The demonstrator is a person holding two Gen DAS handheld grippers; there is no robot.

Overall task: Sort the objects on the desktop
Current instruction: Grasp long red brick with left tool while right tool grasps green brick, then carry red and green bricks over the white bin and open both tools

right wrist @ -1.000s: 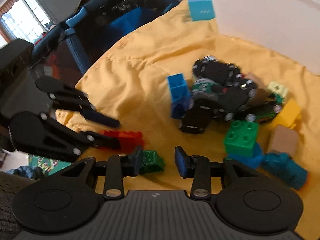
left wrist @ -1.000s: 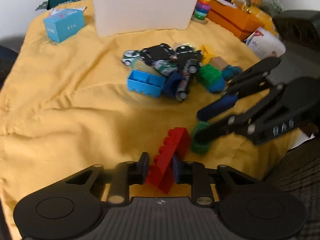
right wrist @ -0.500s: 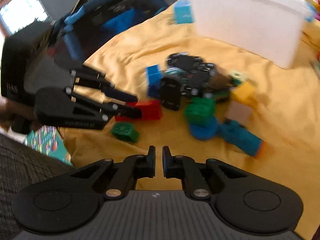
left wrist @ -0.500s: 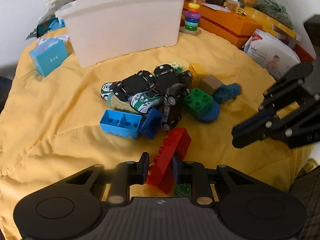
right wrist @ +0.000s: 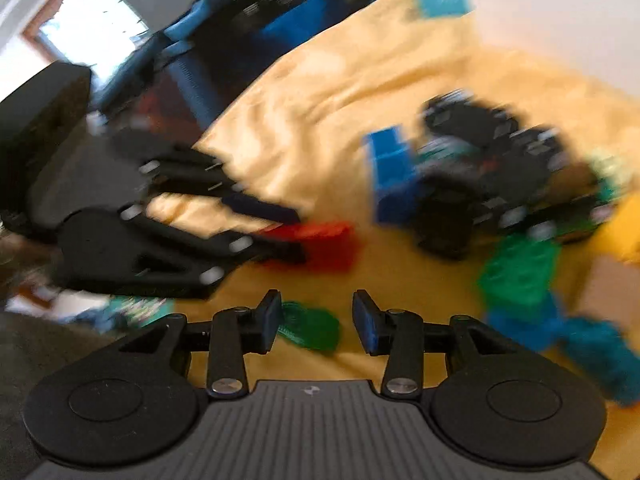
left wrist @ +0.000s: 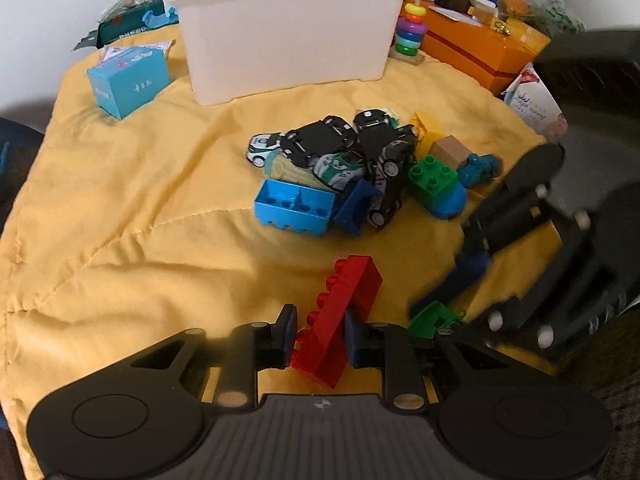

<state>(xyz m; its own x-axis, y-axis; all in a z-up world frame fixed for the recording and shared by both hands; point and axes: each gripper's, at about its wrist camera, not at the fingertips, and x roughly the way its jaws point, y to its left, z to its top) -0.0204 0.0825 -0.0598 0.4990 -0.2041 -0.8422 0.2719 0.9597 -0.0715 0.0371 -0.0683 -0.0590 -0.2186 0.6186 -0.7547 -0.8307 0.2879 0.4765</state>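
Yellow quilted cloth (left wrist: pixel 152 216) covers the bench, and a tall white plastic bin (left wrist: pixel 286 36) stands at its far side with a light blue carton (left wrist: pixel 128 80) to its left and a ring-stacker toy (left wrist: pixel 411 32) and an orange box (left wrist: pixel 480 50) to its right. Near the middle of the cloth lies a heap of toys: several black toy cars (left wrist: pixel 344 144), a light blue brick (left wrist: pixel 296 208) lying studs-down, a dark blue block (left wrist: pixel 356 208) touching it, a green studded brick (left wrist: pixel 434 174) on a blue piece, a wooden cube (left wrist: pixel 450 152) and a teal toy (left wrist: pixel 480 168). The left claw (left wrist: pixel 318 338) is clamped on a long red brick (left wrist: pixel 344 312), which sits tilted between the pads with its studs facing left and its far end raised toward the heap. The right claw (right wrist: pixel 316 320) stands wide, its jaws apart on either side of a small green block (right wrist: pixel 310 328) that lies on the cloth near the front edge, closer to the left pad; whether a pad touches it cannot be told, since the right wrist view is heavily blurred. In the left wrist view the same green block (left wrist: pixel 432 318) sits just right of the red brick, under the right claw's fingers (left wrist: pixel 452 284).
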